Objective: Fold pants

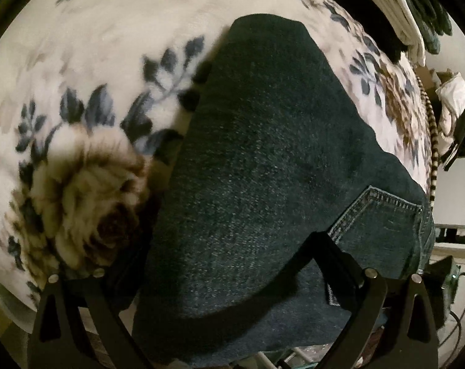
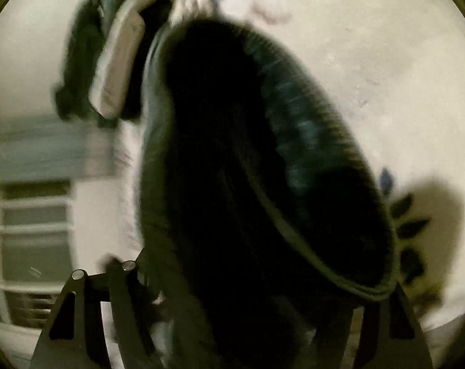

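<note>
I am laying the dark blue denim pants [image 1: 263, 153] onto the bed's cream floral fleece blanket [image 1: 94, 46], and the step goes best if both ends come down together, so the fold lands square with no slack bunching near the stitched back pocket [image 1: 383, 215]. On the blanket, the pants run away from my left hand-held gripper [image 1: 229, 292], whose jaws straddle the near fold; whether they pinch it I cannot tell. My right hand-held gripper [image 2: 235, 316] stands wide, denim draped between its fingers; grip unclear through blur.
</note>
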Demonstrator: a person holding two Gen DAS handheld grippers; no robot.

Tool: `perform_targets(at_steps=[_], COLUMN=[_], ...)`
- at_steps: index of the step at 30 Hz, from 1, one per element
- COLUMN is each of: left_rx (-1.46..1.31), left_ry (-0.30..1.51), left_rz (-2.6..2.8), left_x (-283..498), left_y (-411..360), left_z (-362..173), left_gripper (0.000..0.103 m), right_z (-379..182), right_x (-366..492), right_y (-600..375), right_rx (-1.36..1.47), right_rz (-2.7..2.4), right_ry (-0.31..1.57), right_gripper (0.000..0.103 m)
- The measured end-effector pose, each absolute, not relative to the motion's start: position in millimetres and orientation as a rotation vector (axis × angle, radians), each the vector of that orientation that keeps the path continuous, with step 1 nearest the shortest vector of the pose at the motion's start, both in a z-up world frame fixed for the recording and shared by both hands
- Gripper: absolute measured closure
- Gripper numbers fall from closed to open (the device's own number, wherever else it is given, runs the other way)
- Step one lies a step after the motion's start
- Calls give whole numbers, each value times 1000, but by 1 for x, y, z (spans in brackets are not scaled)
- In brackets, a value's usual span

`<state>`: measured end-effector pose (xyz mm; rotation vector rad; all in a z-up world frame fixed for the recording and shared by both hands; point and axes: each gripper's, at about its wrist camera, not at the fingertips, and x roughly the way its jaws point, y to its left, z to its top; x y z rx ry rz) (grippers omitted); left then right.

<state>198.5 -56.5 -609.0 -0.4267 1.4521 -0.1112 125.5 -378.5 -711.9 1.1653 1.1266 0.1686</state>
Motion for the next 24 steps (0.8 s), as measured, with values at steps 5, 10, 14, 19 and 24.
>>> perform_targets(at_steps=[5,10,14,19,24], left_rx=[-423,-431,-476,-569,-553], left_ry=[1440,1436,1419,1353,1350], left_rz=[-114,-126,-134,-153,-174], left_x=[198,195,194,184,183], left_y=[-59,-55,-50,-33,-38], left_z=[-611,-609,-608,-595,-575], left_gripper=[0,0,10,62,74], right_z=[-725,-723,-722,-718,-699], right_x=[124,116,117,127,118], right_y=[-379,-384,-378,-365,-357], right_rx=[1190,1206,1170,1143,1107], right_rz=[200,191,186,137,85], right_ry=[1141,1180,1206,1194,1162], right_gripper=[24,24,23,32,62])
